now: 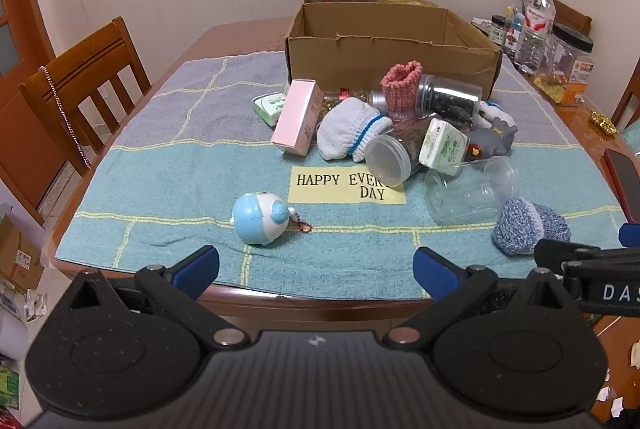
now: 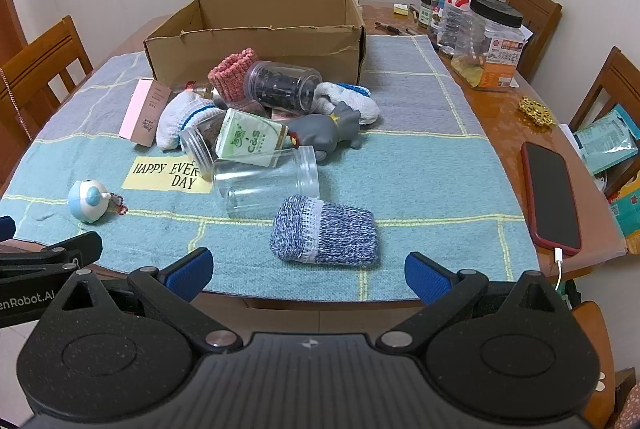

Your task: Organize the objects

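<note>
An open cardboard box [image 1: 392, 47] [image 2: 256, 41] stands at the back of a towel-covered table. In front of it lies a heap: a pink box [image 1: 298, 117], white socks [image 1: 348, 129], a red knit sock [image 1: 402, 85], a dark-filled jar [image 1: 450, 101], a tissue pack [image 2: 250, 143], a grey toy [image 2: 328, 131] and an empty clear jar [image 2: 266, 181]. A blue knit sock [image 2: 326, 235] lies just ahead of my right gripper [image 2: 308, 275], which is open and empty. A round blue-white toy [image 1: 260, 223] sits ahead of my open, empty left gripper [image 1: 316, 269].
A red phone [image 2: 550, 197] on a cable lies at the table's right edge. Bottles and jars [image 2: 480, 33] crowd the back right corner, with a gold trinket [image 2: 536, 111] nearby. Wooden chairs [image 1: 80, 89] surround the table.
</note>
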`<state>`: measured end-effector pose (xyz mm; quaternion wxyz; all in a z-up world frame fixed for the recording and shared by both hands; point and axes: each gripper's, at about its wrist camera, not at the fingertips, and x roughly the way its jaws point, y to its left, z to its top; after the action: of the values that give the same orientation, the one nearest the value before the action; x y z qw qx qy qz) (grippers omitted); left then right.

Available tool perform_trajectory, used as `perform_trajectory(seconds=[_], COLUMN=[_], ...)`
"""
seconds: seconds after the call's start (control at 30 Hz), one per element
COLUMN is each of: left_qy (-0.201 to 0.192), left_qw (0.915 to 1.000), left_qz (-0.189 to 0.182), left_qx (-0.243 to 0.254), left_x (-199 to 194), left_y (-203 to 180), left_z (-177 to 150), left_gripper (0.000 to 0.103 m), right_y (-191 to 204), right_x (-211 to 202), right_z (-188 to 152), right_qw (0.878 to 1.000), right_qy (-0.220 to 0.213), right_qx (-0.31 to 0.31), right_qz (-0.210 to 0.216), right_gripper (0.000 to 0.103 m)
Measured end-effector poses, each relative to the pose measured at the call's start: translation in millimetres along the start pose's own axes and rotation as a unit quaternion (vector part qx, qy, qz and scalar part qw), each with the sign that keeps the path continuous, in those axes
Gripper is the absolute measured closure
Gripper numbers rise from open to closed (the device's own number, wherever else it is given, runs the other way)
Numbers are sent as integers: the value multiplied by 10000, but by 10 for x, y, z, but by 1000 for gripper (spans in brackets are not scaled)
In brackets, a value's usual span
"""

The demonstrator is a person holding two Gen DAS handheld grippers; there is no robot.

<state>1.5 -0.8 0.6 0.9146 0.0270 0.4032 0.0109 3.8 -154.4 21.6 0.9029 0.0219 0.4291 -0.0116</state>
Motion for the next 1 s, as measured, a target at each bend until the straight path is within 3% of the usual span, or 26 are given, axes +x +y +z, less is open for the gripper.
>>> perform_trajectory(seconds=[1.0], left_qy=[75], left_qw=[9998], left_qz=[-167], left_qx=[-128], left_x=[46], left_y=[56], left_z=[15], left_gripper=[1], right_y=[-20], right_x=[-2], right_z=[29], right_qw=[10000], right_qy=[-2], right_qx=[33], right_qz=[-4], right_gripper=[0])
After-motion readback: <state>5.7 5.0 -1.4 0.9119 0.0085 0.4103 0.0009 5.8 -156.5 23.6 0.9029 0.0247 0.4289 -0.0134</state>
